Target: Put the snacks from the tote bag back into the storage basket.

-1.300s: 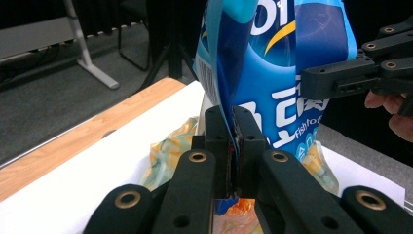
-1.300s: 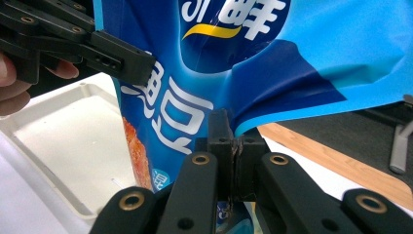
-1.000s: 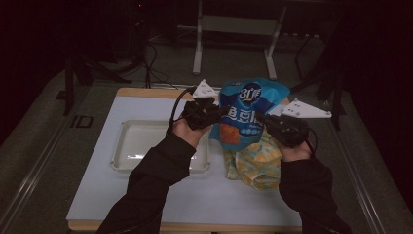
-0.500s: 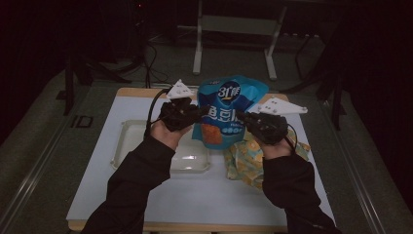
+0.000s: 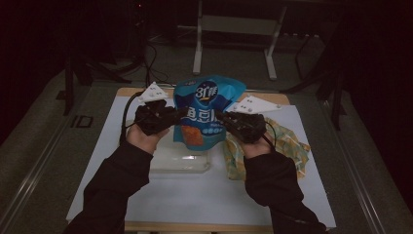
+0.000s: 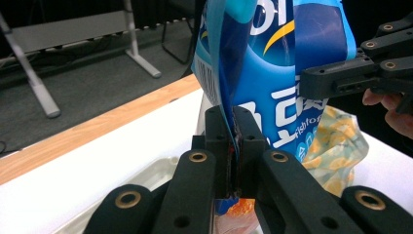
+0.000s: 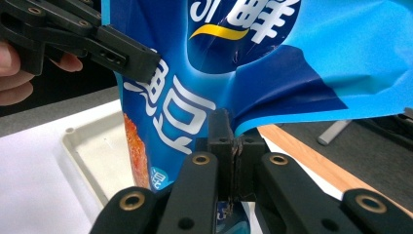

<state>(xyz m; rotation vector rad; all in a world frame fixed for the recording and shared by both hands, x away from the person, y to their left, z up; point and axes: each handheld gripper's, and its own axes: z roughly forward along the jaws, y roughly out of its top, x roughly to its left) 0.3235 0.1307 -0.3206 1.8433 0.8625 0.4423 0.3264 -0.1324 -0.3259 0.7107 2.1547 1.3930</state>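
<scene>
- Left gripper [image 5: 181,113] of mine is clamping the blue snack bag [image 5: 207,109] by its left edge, jaws pinched tight on the film.
- I am pinching the bag's right edge with my right gripper [image 5: 218,116], at frame centre in the high view.
- Below the bag, a clear tray [image 5: 168,158] is lying on the white table [image 5: 195,195], and a yellow patterned bag [image 5: 287,144] is lying lower right.

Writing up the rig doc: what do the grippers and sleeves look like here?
Both grippers, left gripper and right gripper, are black, with two flat black jaws on linkage arms pinned by brass-coloured rivets. Each carries a grey three-cornered plate with small dots on top. A black cable trails from the left one. The person wears dark long sleeves.
</scene>
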